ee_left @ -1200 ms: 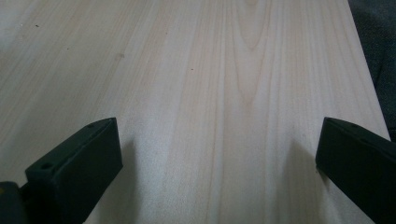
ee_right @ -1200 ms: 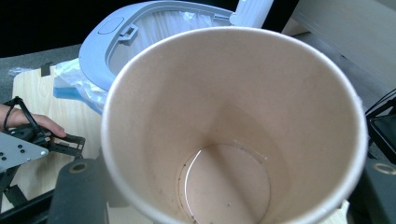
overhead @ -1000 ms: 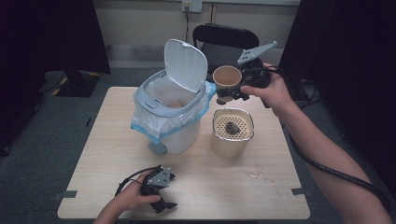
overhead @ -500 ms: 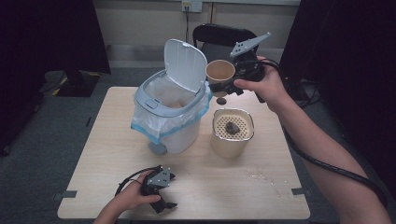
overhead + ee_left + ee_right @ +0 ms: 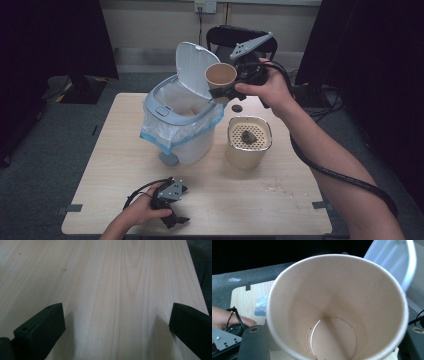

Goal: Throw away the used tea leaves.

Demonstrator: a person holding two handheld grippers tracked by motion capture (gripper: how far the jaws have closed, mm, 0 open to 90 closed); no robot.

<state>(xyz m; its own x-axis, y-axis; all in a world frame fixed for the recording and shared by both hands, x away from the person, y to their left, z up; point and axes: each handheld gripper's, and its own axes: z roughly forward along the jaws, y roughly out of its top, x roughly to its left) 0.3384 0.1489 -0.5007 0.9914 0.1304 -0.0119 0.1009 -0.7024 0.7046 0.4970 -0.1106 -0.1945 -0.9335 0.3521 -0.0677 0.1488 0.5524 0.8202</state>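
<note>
High view: right tool (image 5: 223, 91) pinches paper cup (image 5: 220, 75) at wall; we judge it light, crushable. Left tool (image 5: 176, 216) spread on counter (image 5: 250, 200).

Table (image 5: 250, 210): light wood top, pale grain, rectangular with rounded corners; a few crumbs on its right part
Floor (image 5: 60, 165): grey carpet all round the table; strips of grey tape (image 5: 73, 208) beside the table's near corners, one at each side
Wall (image 5: 150, 25): cream, with a pale skirting strip along its foot; a white socket (image 5: 205, 5) high at the middle, a dark lead hanging from it
Chair (image 5: 225, 37): black, rounded back, behind the table's far edge
Curtains (image 5: 55, 35): black, at far left and far right
Light: even, from above; soft shadows on the table; the corners of the room dark
</note>
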